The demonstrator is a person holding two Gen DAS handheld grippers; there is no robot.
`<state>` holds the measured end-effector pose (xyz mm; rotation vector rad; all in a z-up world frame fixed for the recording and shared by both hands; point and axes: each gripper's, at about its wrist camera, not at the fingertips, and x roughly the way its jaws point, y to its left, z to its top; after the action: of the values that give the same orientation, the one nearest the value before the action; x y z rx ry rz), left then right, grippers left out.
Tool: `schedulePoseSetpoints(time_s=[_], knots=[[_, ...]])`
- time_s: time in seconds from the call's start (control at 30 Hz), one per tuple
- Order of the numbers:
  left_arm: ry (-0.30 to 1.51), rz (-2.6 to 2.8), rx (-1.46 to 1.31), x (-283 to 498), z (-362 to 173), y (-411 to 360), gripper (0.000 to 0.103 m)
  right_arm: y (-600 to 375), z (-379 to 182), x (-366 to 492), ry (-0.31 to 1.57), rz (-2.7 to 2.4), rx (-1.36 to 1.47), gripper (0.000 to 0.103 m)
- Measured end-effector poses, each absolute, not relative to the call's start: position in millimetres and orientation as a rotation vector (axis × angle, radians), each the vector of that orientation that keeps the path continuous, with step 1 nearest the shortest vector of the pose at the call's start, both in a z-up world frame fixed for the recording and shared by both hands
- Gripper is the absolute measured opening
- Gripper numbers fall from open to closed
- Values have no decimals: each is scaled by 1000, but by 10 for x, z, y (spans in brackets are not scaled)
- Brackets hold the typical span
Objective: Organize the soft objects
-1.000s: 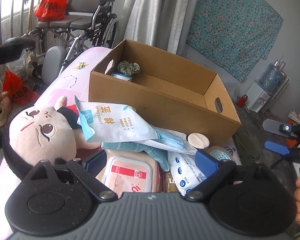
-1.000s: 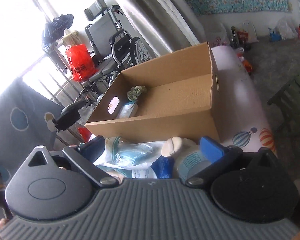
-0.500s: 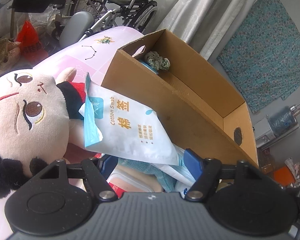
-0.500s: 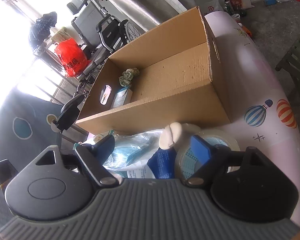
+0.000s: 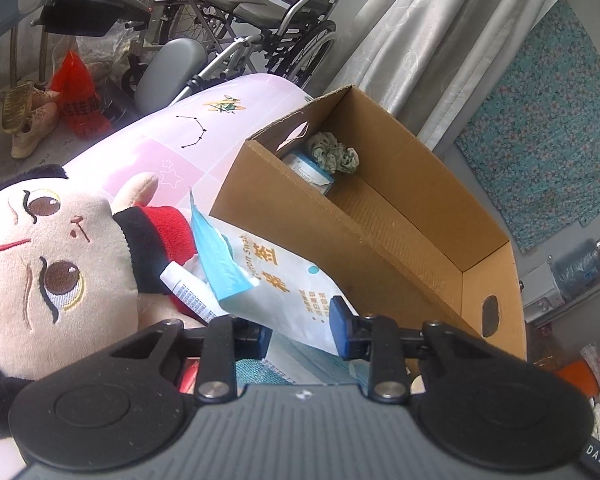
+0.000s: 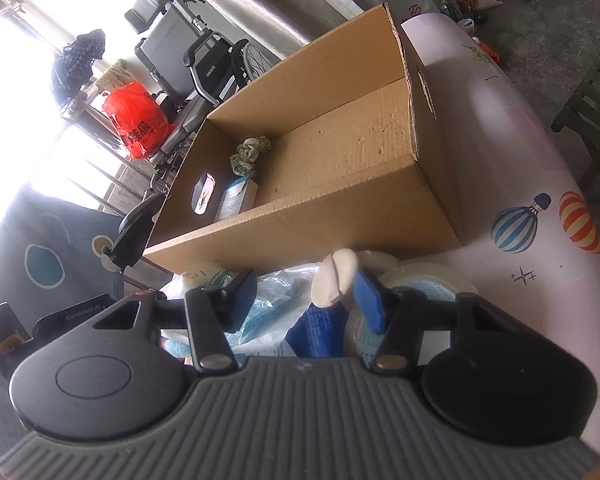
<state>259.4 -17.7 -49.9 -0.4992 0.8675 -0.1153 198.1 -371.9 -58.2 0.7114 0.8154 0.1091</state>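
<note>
A white cotton-swab bag [image 5: 284, 280] with a blue top leans on the cardboard box [image 5: 380, 240]. Its lower end lies between the closing jaws of my left gripper [image 5: 300, 332], and the pads do not clearly press on it. A big-headed plush doll [image 5: 40, 264] and a small tube [image 5: 188, 292] lie to the left. My right gripper [image 6: 304, 300] hangs over a heap of blue mask packs [image 6: 276, 292]. It is closing too, with a round white puff [image 6: 334, 280] and a blue packet [image 6: 316, 332] in the gap. The box [image 6: 340, 216] holds a green scrunchie [image 6: 250, 152] and a small carton [image 6: 236, 198].
A pink printed cover [image 6: 520, 160] drapes the table under the box. A pale tape roll [image 6: 420, 284] sits by my right fingertip. A wheelchair [image 5: 252, 8] with a red bag [image 6: 138, 124] stands behind the table. Shoes [image 5: 28, 120] lie on the floor at left, curtains at the back.
Both pairs of jaws have narrowed. My left gripper rolled and moved in until the swab bag came between its fingers. My right gripper sank closer to the heap in front of the box.
</note>
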Motion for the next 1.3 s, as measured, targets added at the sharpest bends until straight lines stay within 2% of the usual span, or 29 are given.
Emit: schedulePoseSetpoints(time_s=[0.2, 0.23, 0.3, 0.47, 0.57, 0.7, 1.13, 1.3], knots=[[903, -87, -534, 2736, -578, -152, 28, -3682, -691, 2103, 847, 107, 685, 45], [904, -83, -538, 2753, -590, -146, 25, -3676, -713, 2129, 851, 103, 678, 45], [906, -71, -545, 2773, -615, -129, 12, -3656, -734, 2179, 853, 93, 649, 45], [900, -62, -574, 2782, -645, -79, 5, -3601, -789, 2320, 868, 72, 575, 41], [885, -85, -579, 2749, -618, -84, 4, -3590, -861, 2424, 903, 65, 571, 34], [867, -119, -598, 2705, -559, -78, 3, -3582, -944, 2489, 930, 75, 596, 19], [811, -178, -584, 2567, -437, -60, 1, -3542, -1126, 2667, 977, 89, 626, 22], [798, -178, -579, 2553, -417, -49, 1, -3498, -1070, 2597, 947, 87, 598, 11]])
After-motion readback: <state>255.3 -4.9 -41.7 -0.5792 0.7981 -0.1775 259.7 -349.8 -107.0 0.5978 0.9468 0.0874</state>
